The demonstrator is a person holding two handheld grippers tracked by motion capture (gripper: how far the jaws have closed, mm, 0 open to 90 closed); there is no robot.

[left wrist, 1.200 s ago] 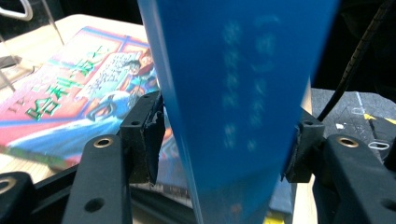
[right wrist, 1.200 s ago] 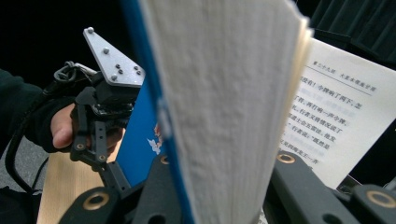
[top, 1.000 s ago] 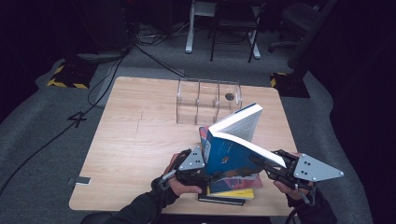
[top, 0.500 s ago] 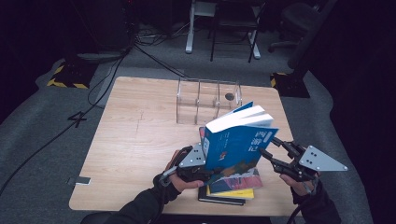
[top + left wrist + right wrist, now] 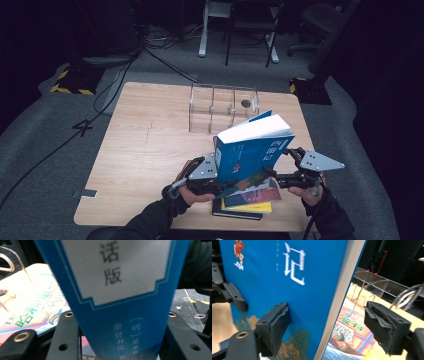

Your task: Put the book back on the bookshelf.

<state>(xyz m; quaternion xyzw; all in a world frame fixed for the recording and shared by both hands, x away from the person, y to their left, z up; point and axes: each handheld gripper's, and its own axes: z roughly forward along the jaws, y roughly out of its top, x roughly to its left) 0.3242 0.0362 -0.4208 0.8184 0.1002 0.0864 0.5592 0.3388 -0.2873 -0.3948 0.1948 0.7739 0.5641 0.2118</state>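
Standing blue book (image 5: 252, 150) clamped in left gripper (image 5: 207, 172) jaws, seemingly

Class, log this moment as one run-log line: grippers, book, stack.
left gripper: shut on blue book spine | right gripper: jaws just opened, book's fore-edge between | book: upright over book stack

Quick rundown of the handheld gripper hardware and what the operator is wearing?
Left gripper and right gripper: black bodies, each topped by a grey three-cornered plate with small holes. Jaws are black blocks with brass-ringed screw holes; the right's pads are ridged, worn black rubber. A thin cable runs along the left wrist. The person wears dark sleeves.
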